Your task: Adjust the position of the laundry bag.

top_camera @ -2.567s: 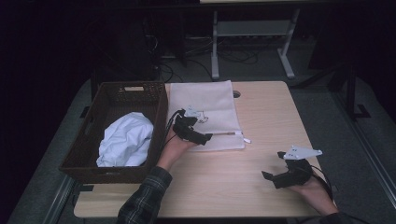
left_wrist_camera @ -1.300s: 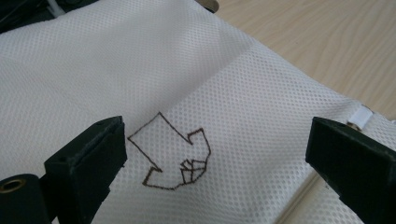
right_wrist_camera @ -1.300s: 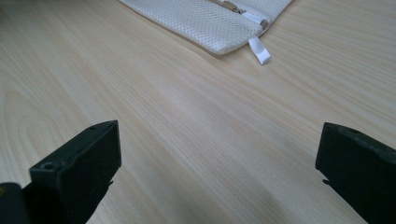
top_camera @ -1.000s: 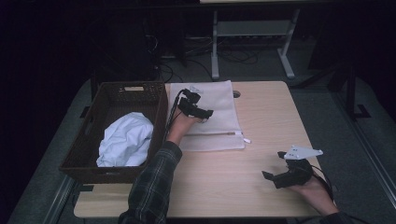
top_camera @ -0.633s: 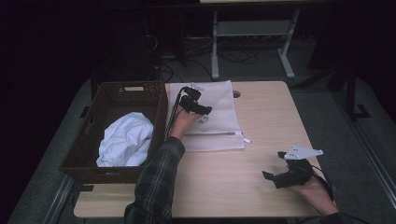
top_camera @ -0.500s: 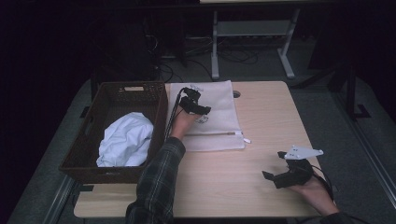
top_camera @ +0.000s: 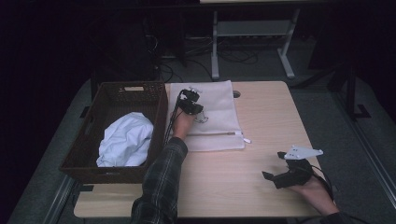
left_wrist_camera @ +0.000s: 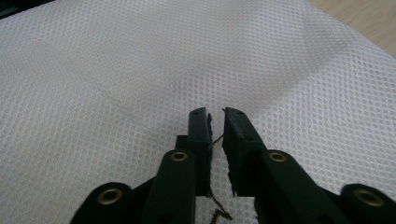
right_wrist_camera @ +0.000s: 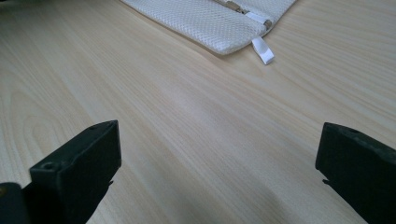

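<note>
The left gripper, jaws just closed, pinches the upper layer of the white mesh laundry bag lying beside the wicker basket. Its zipper runs along the near edge. The right gripper rests spread, well apart.

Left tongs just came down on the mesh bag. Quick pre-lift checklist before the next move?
1. Left tongs on the mesh bag: jaws have just been closing and stand almost together over the mesh. Ok.
2. Fabric actually pinched: a narrow gap shows at the tips. Cannot tell.
3. Zipper: looks shut, white pull tab at the bag's corner. Not ok if the bag is to be filled.
4. Right tongs: jaws wide, over bare table, nothing between them. Ok.
5. Basket beside the bag, white cloth inside, clear of both tongs. Ok.
</note>
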A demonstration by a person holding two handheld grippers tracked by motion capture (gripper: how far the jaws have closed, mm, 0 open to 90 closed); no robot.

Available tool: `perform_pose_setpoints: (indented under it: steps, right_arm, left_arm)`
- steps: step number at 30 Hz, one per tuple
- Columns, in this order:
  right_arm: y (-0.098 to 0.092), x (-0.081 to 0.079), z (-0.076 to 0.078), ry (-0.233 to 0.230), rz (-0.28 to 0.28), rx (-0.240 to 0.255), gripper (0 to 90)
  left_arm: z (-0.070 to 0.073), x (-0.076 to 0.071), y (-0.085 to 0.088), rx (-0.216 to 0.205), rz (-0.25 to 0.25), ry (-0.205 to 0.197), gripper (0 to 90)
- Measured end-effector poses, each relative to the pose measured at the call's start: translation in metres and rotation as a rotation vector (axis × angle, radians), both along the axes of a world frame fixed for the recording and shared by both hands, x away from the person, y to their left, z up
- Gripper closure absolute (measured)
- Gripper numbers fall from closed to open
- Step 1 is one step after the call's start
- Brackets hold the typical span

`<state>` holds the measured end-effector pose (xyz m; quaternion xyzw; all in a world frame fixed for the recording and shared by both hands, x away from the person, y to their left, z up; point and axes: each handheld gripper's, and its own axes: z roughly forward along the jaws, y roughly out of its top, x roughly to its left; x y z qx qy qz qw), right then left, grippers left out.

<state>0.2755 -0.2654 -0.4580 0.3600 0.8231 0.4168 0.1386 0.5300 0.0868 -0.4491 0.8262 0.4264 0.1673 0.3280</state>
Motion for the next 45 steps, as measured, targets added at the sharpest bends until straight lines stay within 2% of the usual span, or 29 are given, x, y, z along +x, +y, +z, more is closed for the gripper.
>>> perform_pose_setpoints:
  steps: [5,12,21,31,39,45]
  right_arm:
    - [0.000,0.000,0.000,0.003,0.002,0.002,0.0]
    - [-0.001,0.000,-0.001,0.004,0.002,0.001,0.0]
    - [-0.001,0.001,-0.001,0.006,0.002,0.002,0.0]
    - [0.000,0.001,-0.002,0.008,0.002,-0.002,0.0]
    - [0.000,0.000,-0.001,0.006,0.002,-0.004,0.0]
    - [0.000,0.000,-0.001,0.004,0.002,-0.007,0.0]
  left_arm:
    - [-0.004,0.001,-0.001,0.004,-0.001,0.010,89.2]
    - [-0.009,0.002,-0.003,0.011,-0.002,0.014,89.1]
    - [-0.015,0.003,-0.004,0.030,-0.006,0.043,88.9]
    - [-0.012,-0.002,-0.008,0.062,-0.017,0.055,88.2]
    - [-0.013,-0.011,-0.007,0.033,-0.023,0.064,88.2]
    - [-0.012,-0.017,-0.007,0.037,-0.034,0.068,88.2]
